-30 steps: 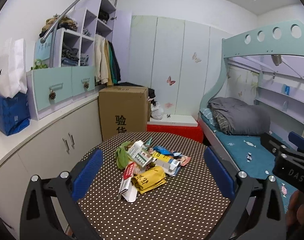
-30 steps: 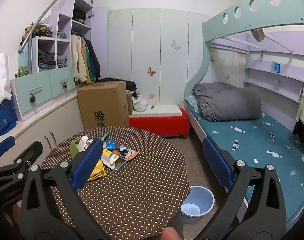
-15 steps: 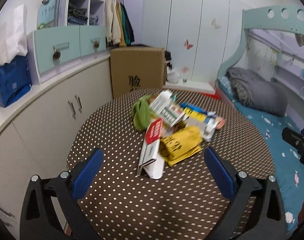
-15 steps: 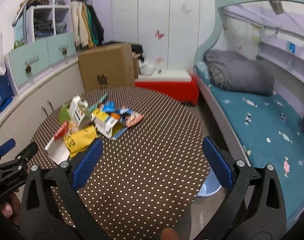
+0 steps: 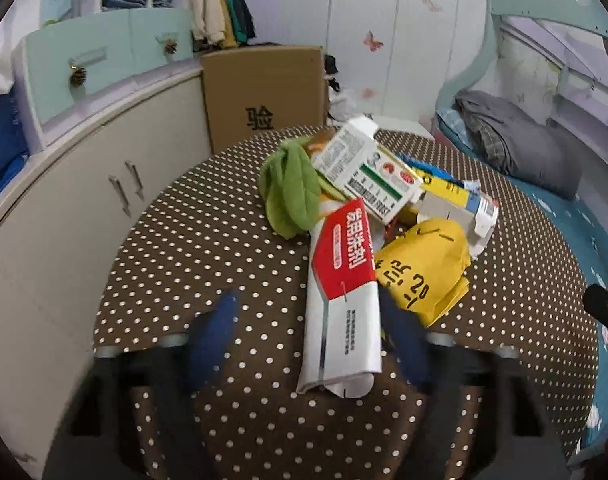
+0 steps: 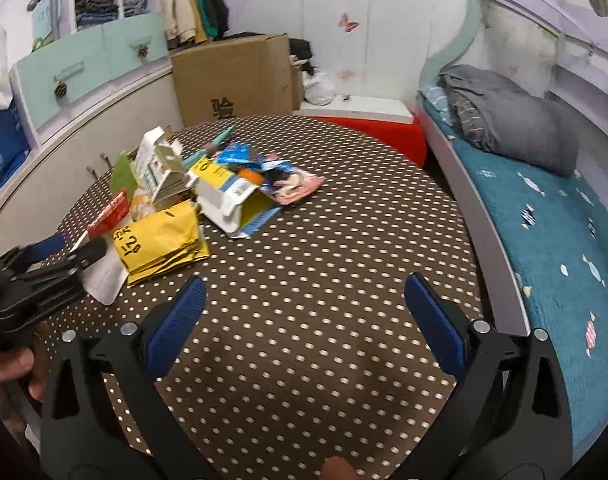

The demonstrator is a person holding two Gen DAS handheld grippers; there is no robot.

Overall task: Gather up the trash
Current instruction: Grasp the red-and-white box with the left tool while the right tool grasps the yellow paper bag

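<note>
Near the table's (image 5: 208,240) left edge, my left claw (image 5: 304,340) is closing around the red-and-white carton (image 5: 343,288), pads not yet pressing; my right claw (image 6: 304,320) gapes empty.

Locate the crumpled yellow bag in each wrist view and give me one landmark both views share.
Left wrist view: the yellow bag lies right of centre on the dotted table, just right of the red and white carton.
Right wrist view: the yellow bag lies at left of centre, at the near edge of the trash pile.
Shared landmark: the brown cardboard box standing behind the table.
</note>
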